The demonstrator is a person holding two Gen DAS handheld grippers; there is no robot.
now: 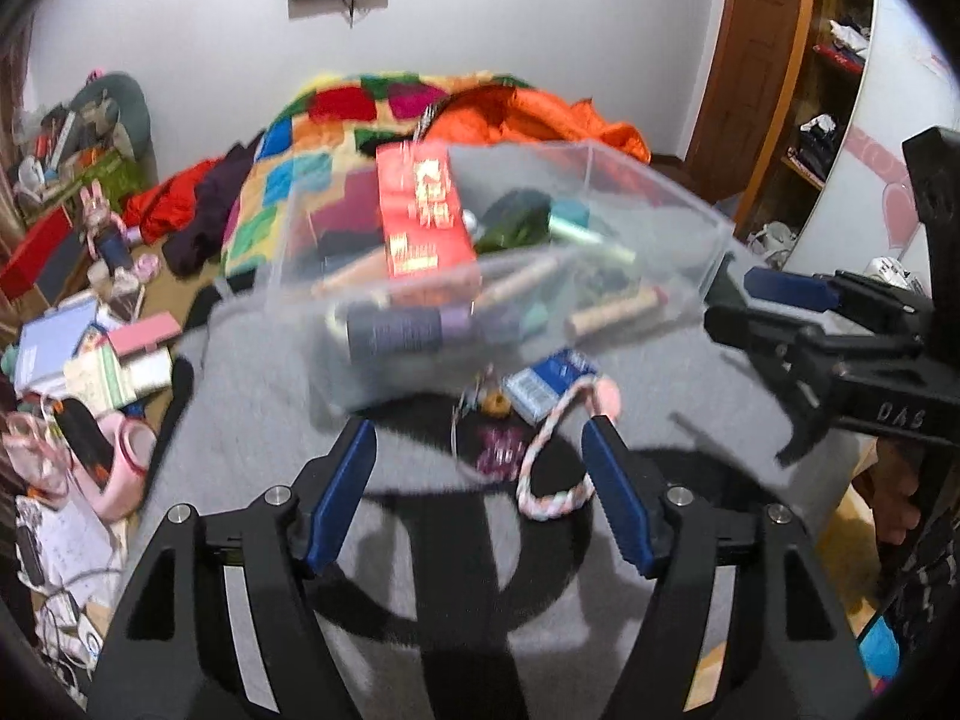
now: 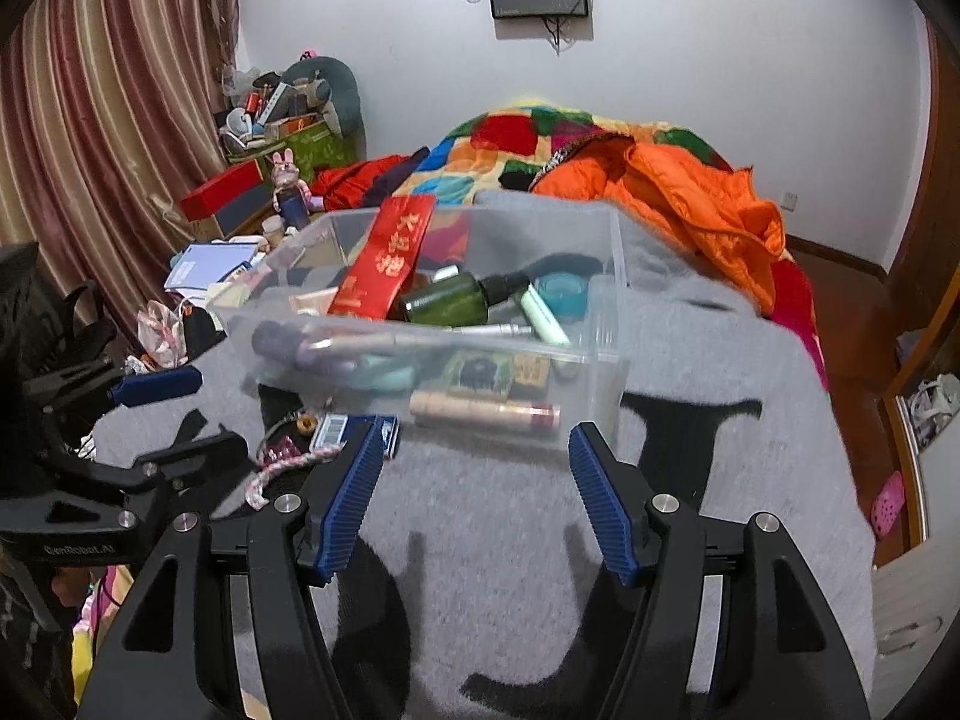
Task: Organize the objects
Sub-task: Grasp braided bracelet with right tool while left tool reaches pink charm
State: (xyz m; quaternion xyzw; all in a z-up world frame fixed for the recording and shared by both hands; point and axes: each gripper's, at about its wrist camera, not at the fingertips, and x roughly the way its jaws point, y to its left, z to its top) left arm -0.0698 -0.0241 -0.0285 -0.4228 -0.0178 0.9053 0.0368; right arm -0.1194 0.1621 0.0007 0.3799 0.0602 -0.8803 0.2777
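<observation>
Left gripper (image 1: 480, 480) open, empty; right gripper (image 2: 474, 480) likewise. Braided cord (image 1: 555, 456) just before bin (image 1: 660, 204): straddle cord squarely, close slow

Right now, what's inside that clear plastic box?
In the clear plastic box: a tall red carton, dark green bottle, teal tape roll, and tubes. Whatever lies beneath them is covered.

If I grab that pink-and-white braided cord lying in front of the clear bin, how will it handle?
The braided cord lies in a loose loop on the grey blanket, so it will probably droop from the pinch point. It looks light. One end runs toward the small blue box, so it may snag or drag neighbouring bits.
</observation>
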